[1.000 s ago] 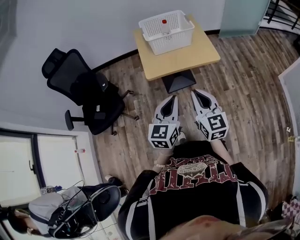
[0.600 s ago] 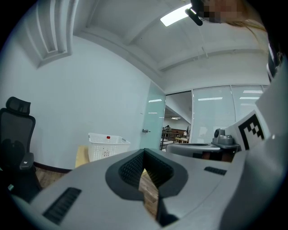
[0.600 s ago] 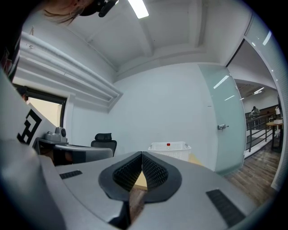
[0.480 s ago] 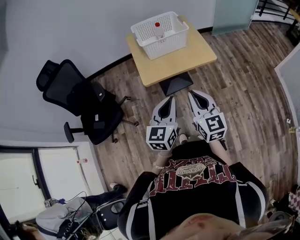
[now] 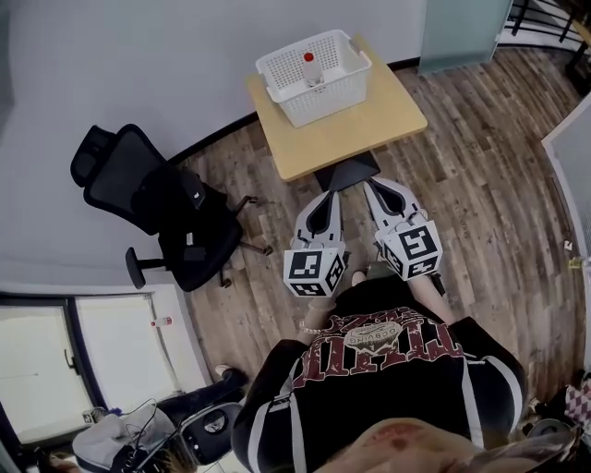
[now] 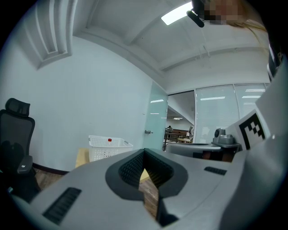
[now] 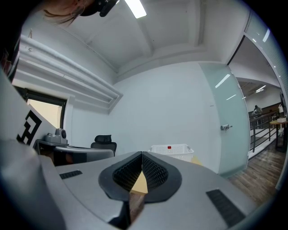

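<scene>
My left gripper (image 5: 334, 196) and right gripper (image 5: 370, 186) are held side by side in front of the person's chest, over the wood floor. Both point at a small wooden table (image 5: 365, 115) and both are shut with nothing between the jaws. On the table's far end stands a white plastic basket (image 5: 314, 63) with a red-capped bottle (image 5: 309, 64) inside. In the left gripper view, the basket (image 6: 108, 147) lies ahead beyond the shut left gripper (image 6: 144, 153). In the right gripper view, the basket (image 7: 172, 151) stands just past the shut right gripper (image 7: 142, 155).
A black office chair (image 5: 152, 203) stands left of the table near the wall. The table's dark base plate (image 5: 346, 172) lies on the floor just ahead of the grippers. A frosted glass door (image 5: 462, 28) is at the far right, and a railing (image 7: 265, 134) beyond it.
The person and both grippers have moved closer to the table. Both grippers stay shut and empty.
</scene>
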Tool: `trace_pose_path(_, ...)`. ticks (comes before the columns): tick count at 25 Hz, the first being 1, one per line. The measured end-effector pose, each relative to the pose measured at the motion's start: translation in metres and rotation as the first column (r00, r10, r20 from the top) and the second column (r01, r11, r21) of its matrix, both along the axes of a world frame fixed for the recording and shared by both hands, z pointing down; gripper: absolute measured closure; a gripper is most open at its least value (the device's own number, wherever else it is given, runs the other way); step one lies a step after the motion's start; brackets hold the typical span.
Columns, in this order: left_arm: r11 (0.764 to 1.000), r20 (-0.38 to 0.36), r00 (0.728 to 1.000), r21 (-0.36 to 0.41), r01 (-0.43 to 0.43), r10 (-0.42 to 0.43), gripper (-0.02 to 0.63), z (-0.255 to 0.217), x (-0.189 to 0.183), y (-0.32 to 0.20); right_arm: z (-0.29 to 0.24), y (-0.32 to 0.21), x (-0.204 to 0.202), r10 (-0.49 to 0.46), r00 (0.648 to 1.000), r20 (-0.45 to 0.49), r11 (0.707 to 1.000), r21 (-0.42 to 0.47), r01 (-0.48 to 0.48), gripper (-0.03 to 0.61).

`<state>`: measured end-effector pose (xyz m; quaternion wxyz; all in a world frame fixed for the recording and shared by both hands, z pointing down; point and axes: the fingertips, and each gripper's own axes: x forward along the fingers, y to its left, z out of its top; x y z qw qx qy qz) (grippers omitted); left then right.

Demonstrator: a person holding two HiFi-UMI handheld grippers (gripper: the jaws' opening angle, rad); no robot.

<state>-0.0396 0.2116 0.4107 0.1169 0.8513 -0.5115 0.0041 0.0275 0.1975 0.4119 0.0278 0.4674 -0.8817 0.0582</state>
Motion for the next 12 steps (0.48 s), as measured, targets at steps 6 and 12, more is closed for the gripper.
trace_pose_path(6,1.000,-0.006,1.000,-0.006,0.025,-0.025,0.568,-0.003,0.009,-0.026,-0.006,-0.028,0.008,-0.029,1.000,-0.009,1.000,-0.001,0.029,0.561)
trace_pose_path(12,0.999,0.002,0.999,-0.006,0.054,-0.054,0.568,-0.009,0.021,-0.052,-0.010,-0.054,0.020,-0.057,0.998,-0.022,0.998,-0.006,0.057,0.561)
